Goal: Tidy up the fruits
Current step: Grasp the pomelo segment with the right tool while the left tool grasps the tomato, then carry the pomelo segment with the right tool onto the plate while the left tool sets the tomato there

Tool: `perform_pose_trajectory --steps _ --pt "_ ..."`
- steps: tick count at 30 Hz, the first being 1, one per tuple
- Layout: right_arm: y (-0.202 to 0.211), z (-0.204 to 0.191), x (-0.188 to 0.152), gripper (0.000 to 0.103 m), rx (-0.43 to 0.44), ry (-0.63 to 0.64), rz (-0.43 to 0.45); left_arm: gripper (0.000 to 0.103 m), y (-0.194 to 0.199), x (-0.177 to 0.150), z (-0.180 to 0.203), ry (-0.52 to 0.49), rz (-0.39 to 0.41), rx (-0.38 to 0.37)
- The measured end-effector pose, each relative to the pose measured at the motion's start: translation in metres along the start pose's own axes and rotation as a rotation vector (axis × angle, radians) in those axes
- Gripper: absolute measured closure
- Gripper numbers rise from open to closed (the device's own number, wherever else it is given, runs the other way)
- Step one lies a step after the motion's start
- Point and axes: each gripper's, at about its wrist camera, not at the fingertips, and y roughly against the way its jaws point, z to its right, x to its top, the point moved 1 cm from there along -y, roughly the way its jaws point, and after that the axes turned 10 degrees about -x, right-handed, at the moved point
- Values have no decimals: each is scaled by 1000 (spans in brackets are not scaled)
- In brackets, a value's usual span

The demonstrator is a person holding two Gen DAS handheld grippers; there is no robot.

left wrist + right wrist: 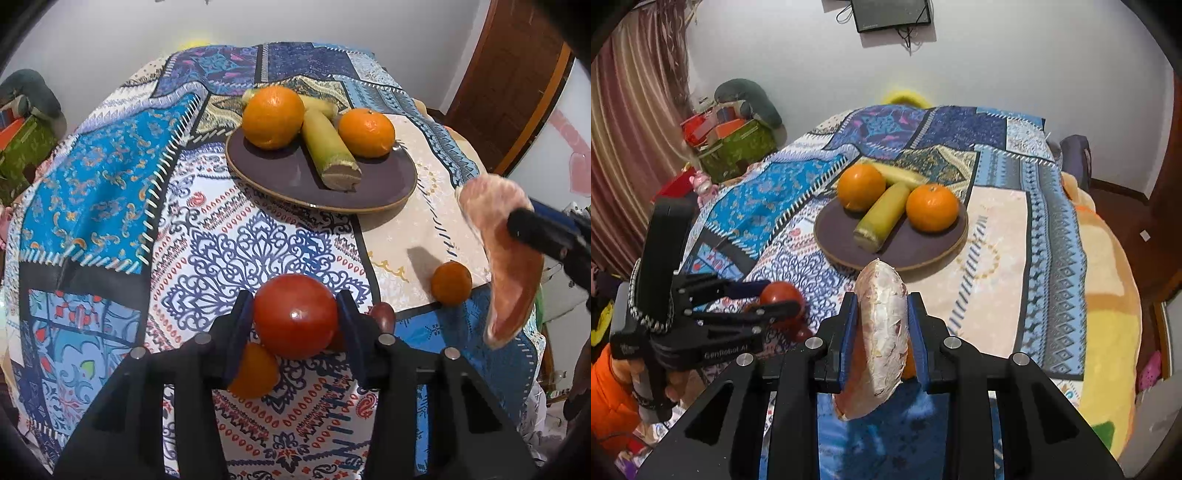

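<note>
Patchwork cloth (236,258) on table, white wall, left gripper (295,317) jaws pinching tomato (295,314), right gripper (881,328) jaws pinching pomelo wedge (882,332)

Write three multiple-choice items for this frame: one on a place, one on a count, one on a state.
1. Where does the cut sugarcane piece lie?
A. between the two oranges on the plate
B. on the cloth
C. in the left tongs

2. How many oranges sit on the purple plate?
A. one
B. two
C. four

3. What do the right tongs hold?
A. nothing
B. a tomato
C. a peeled pomelo segment

Answers: 1 A, it lies flanked by both oranges; 2 B, one on each side of the cane; 3 C, pads clamp the segment, while the left tongs hold the tomato.
</note>
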Motion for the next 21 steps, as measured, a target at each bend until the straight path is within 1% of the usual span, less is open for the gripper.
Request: perform_pose_trajectory --steps 8,13,21 --pt "3 7 22 78 5 -11 50 58 29 20 6 -13 97 11" --pt "4 7 39 79 1 -1 87 58 44 40 9 -15 155 -8" --pt "-9 7 64 80 -19 7 111 58 50 68 6 -20 215 -20"
